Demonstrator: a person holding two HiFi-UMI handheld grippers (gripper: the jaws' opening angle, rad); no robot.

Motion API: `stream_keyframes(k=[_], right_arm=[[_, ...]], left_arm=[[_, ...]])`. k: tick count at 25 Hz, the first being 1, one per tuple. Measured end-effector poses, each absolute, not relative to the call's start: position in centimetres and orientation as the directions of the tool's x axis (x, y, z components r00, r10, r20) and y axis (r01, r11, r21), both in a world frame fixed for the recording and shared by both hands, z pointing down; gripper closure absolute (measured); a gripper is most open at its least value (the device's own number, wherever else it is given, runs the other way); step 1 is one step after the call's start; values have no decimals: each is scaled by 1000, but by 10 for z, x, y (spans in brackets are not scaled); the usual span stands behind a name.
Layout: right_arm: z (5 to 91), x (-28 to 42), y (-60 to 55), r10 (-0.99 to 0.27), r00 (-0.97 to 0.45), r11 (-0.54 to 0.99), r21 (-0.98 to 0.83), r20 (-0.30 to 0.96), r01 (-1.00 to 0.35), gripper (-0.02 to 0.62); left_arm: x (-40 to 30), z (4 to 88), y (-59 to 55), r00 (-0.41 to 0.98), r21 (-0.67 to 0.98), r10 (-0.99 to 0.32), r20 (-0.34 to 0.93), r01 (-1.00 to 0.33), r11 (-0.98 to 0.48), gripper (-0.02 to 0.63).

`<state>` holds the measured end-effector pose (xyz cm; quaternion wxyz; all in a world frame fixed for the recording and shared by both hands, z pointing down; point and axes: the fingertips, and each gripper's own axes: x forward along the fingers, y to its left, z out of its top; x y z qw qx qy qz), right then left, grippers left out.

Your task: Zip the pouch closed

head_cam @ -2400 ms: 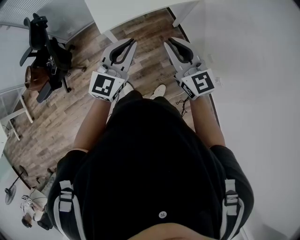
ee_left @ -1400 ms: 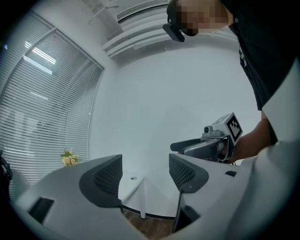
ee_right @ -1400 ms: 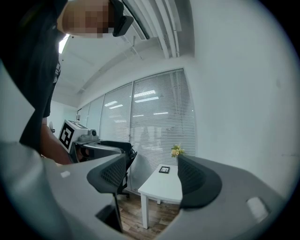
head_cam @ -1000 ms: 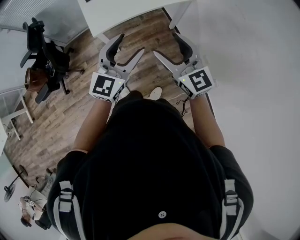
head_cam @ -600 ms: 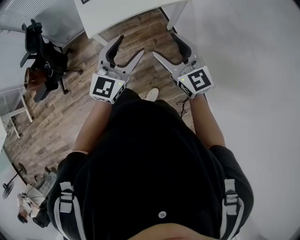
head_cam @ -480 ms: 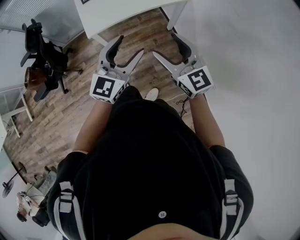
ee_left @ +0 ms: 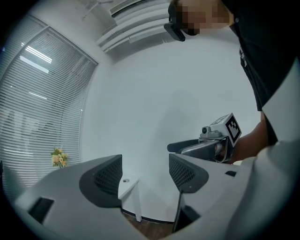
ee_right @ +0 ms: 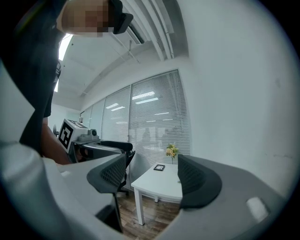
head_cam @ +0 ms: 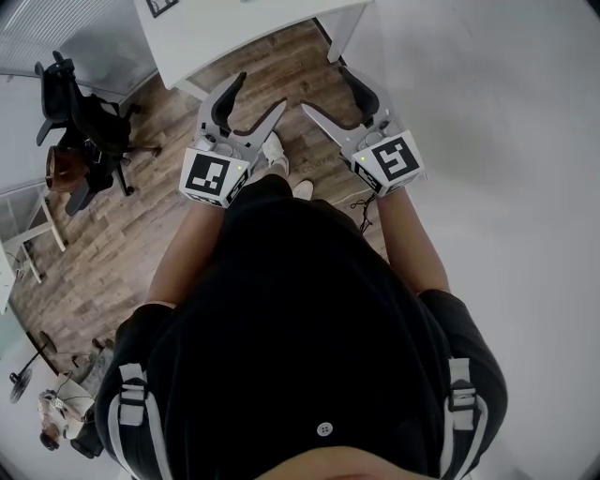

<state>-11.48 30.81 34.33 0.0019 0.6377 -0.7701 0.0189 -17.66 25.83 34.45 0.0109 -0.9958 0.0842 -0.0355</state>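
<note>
I hold both grippers in the upper middle of the head view, over the wood floor point(head_cam: 131, 225). My left gripper point(head_cam: 260, 92) is released and empty, and so is my right gripper point(head_cam: 325, 89). A white table point(head_cam: 225, 28) sits at the top edge. No view shows me the pouch.

Grey left gripper point(head_cam: 260, 91); brown plank floor point(head_cam: 141, 216); white table point(head_cam: 234, 26).

White rectangular table point(head_cam: 244, 28) far, black office chair point(head_cam: 82, 122) left, on brown wood-plank floor point(head_cam: 131, 225); small dark square point(ee_right: 159, 167) on tabletop.
</note>
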Motion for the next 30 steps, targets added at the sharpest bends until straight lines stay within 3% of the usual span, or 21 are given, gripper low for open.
stream_keyframes(k=[30], right_arm=[[354,-41,95,-971,-210,209,-26,110,-978,253]], left_arm=[[-98,353,54,984,32,-158,86,-161,-986,308]])
